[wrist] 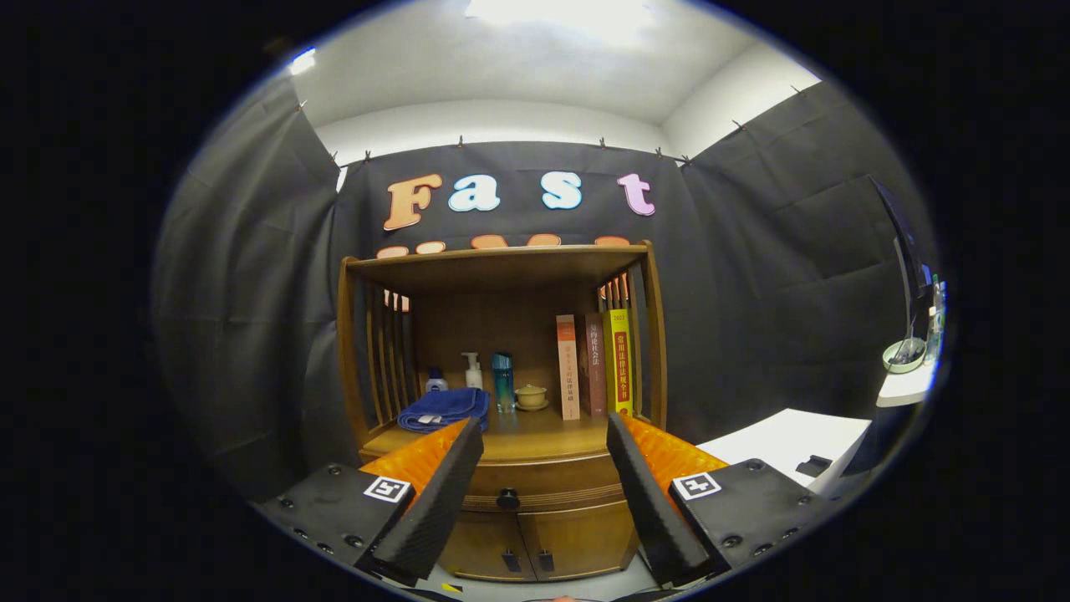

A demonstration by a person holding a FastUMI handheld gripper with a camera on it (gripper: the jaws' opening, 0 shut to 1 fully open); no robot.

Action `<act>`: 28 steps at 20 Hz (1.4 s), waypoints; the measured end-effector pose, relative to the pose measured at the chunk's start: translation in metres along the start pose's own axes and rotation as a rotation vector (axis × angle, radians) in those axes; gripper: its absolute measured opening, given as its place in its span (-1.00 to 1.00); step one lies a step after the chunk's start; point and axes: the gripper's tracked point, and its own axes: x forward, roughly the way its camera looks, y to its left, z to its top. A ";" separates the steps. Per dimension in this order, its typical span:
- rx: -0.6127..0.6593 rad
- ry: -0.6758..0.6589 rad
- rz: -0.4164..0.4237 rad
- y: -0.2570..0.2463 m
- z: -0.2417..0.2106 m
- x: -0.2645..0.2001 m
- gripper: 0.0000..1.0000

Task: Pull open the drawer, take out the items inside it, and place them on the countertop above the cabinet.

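Drawer [535, 483] of curved polished wood with a round dark knob [507, 499] is sitting closed beyond the gripper [543, 431], whose fingers are gaping wide, holding nothing.

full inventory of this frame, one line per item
cabinet: 1, brown wood, against the black cloth wall
drawer: 1, brown, shut, dark knob between the fingers
lower doors: 2, brown, shut, under the drawer
towel: 1, blue, folded, countertop left
bottles: 3, white pump, small white, teal, behind and beside the towel
cup on saucer: 1, beige, countertop centre
books: 3, upright, countertop right
white table: 1, right of the cabinet
gripper: 1, fingers open, short of the knob
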 end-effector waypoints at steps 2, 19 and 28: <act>0.005 0.005 0.000 0.000 -0.001 -0.001 0.96; -0.015 -0.009 0.042 0.016 -0.032 0.018 0.96; 0.047 0.058 0.102 0.038 -0.172 0.069 0.96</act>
